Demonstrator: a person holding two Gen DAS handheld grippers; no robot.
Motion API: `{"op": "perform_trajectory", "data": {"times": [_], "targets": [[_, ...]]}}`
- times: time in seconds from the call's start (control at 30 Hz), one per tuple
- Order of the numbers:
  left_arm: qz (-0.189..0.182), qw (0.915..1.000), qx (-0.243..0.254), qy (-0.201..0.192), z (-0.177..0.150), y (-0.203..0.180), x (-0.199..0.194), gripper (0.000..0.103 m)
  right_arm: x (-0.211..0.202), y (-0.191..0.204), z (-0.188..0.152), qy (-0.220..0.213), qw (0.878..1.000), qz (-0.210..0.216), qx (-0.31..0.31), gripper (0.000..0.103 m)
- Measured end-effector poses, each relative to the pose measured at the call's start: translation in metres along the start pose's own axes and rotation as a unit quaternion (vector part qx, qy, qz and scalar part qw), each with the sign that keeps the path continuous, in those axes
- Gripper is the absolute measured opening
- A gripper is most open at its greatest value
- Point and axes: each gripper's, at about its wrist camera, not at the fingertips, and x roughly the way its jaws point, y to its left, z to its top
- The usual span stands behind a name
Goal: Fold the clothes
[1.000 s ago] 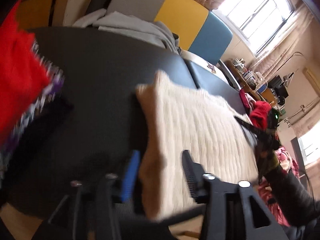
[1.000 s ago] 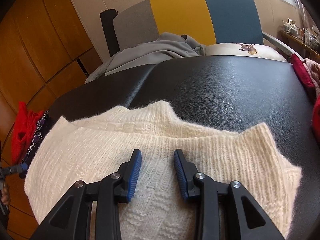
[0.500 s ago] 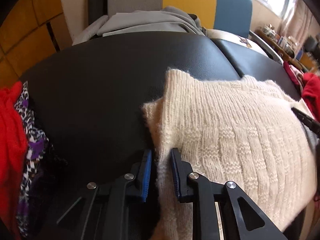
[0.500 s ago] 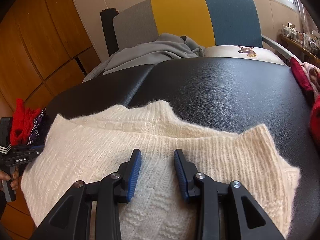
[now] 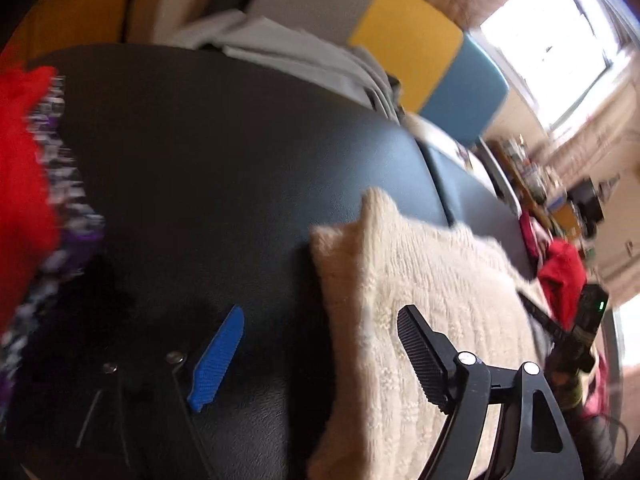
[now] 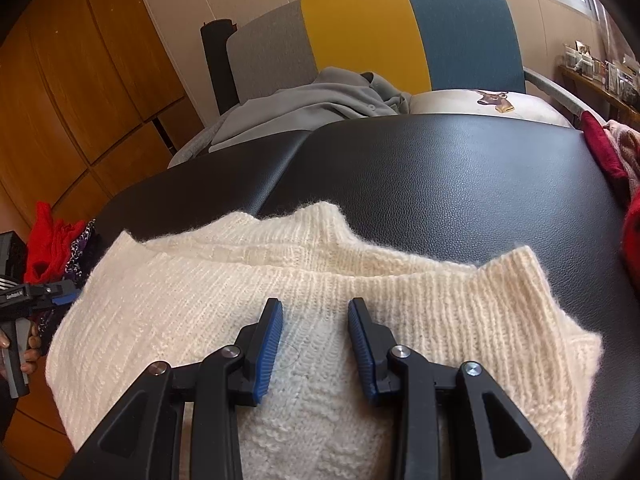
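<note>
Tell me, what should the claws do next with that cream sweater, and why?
Probably close the left claw on the cream sweater's near-left edge. Its jaws stand open, straddling that edge, gripping nothing. The right claw hangs open over the sweater's middle, so the left one looks better placed to start a fold across the black surface.

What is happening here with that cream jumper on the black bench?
A person is folding clothes with a two-finger tool in each hand. The cream jumper lies folded on the black bench. The right tool hovers open over its middle. The left tool sits open at its left edge, gripping nothing. A red garment lies at the bench's left end.
</note>
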Motion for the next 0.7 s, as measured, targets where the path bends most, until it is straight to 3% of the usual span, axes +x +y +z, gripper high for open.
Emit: {"op": "perform_trajectory", "data": {"times": [0.07,0.2,0.23,0.3,0.33,0.43,0.57,0.7], "targets": [[-0.004,0.9998,0.014,0.011,0.003,-0.009,0.010,0.081,0.000,0.000,0.000,0.000,1.000,0.000,0.000,0.034],[-0.048,0.9977,0.038,0.029,0.010,-0.020,0.021,0.075,0.001,-0.001,-0.001,0.000,1.000,0.003,0.002,0.034],[-0.051,0.9972,0.045,0.032,0.011,-0.023,0.023,0.061,0.001,-0.002,-0.001,-0.001,1.000,0.005,0.003,0.034],[-0.058,0.9962,0.054,0.037,0.012,-0.027,0.028,0.046,0.001,-0.003,-0.002,-0.001,1.000,0.009,0.006,0.034],[-0.066,0.9958,0.049,0.040,0.013,-0.029,0.030,0.036,0.001,-0.004,-0.003,-0.002,1.000,0.010,0.007,0.034],[-0.077,0.9961,0.019,0.039,0.016,-0.029,0.030,0.027,0.001,-0.004,-0.004,-0.003,1.000,0.013,0.010,0.034],[-0.078,0.9963,-0.022,0.030,0.010,-0.019,0.022,0.020,0.001,-0.006,-0.005,-0.001,1.000,0.020,0.016,0.034],[-0.075,0.9963,-0.037,0.018,0.021,-0.016,0.009,0.016,-0.009,-0.004,0.002,0.032,0.998,0.049,-0.002,0.034]]}}
